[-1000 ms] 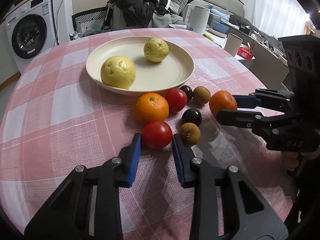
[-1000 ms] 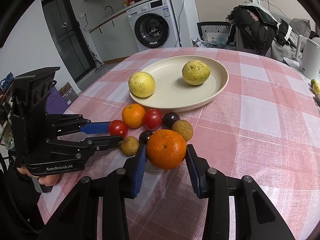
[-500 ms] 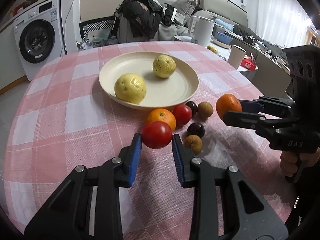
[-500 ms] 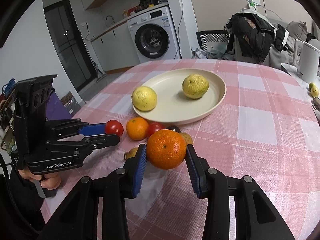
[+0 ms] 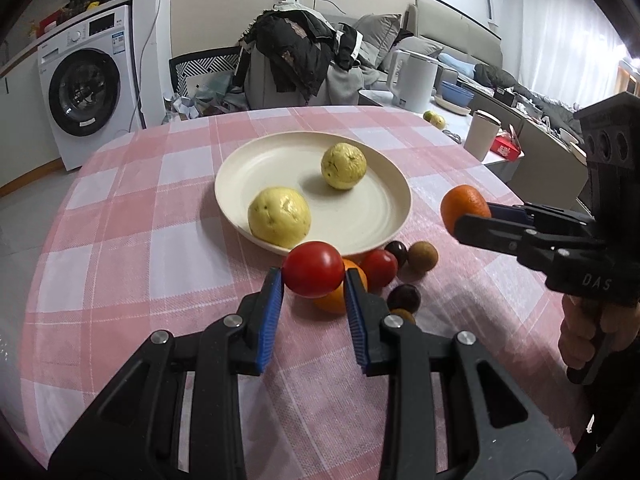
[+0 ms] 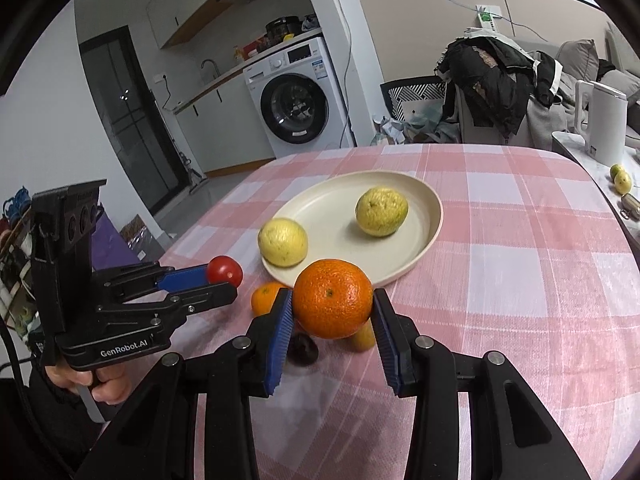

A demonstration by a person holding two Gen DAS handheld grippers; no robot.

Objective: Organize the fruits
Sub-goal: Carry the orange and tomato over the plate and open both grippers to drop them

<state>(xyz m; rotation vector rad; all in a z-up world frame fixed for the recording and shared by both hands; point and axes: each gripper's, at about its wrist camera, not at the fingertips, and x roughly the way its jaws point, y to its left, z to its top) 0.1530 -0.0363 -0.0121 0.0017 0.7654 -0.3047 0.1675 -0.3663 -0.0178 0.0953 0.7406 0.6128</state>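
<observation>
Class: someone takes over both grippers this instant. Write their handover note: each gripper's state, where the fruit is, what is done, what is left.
Left gripper: shut on a red tomato, lifted off the cloth.
Right gripper: shut on an orange, also lifted.
Plate: two yellow fruits already on it.
Left on the tablecloth in front of the plate: a second orange, another tomato, small dark and brown fruits.
Still to do: set down both held fruits, then gather the rest.

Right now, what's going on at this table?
A person is sorting fruit with two tools. The left hand-held gripper is shut on a red tomato, the right hand-held gripper on an orange, both off the cloth. Two yellow fruits lie on the plate; smaller fruits wait beside it.
</observation>
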